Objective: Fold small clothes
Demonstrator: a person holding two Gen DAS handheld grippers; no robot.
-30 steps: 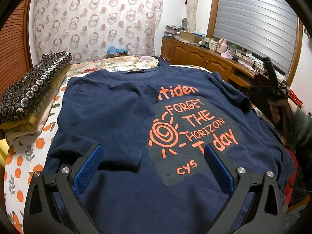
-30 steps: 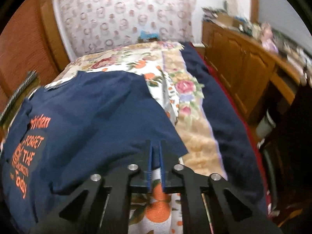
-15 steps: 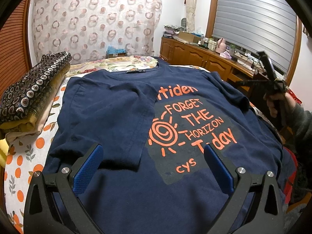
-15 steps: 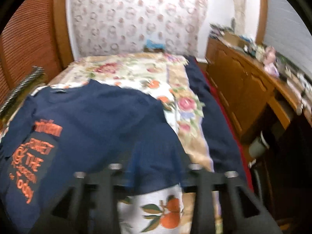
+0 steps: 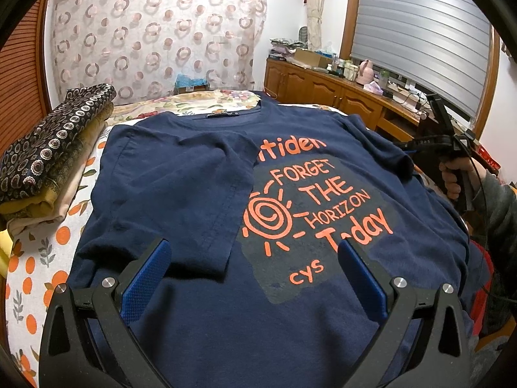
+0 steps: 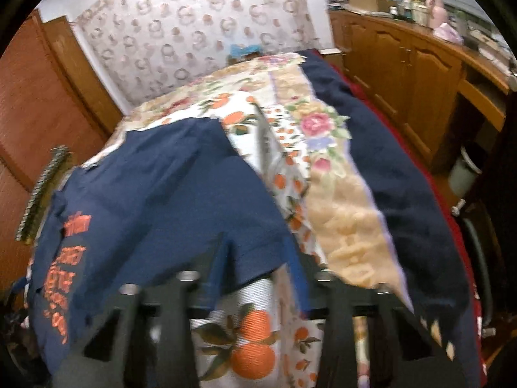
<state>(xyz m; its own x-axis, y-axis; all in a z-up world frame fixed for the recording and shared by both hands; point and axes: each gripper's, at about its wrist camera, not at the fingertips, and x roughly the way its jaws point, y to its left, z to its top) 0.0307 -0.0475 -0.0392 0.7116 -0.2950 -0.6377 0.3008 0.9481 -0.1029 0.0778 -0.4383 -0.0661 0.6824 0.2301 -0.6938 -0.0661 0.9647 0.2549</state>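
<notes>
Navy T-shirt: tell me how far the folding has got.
Done: one side of the navy T-shirt is folded in over the front, covering the start of the orange print. In hand: the right tongs have just been closing around the other sleeve, which lies between them; the left tongs hang open, empty. Left: fold that side in, then fold lengthwise.

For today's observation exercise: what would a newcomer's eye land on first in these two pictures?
First, the navy T-shirt spread over the bed, with its orange sun print at centre and the left sleeve folded in. Next, the left gripper held wide open above its hem. At the far edge, the right gripper straddles the other sleeve, its jaws having just been closing.
</notes>
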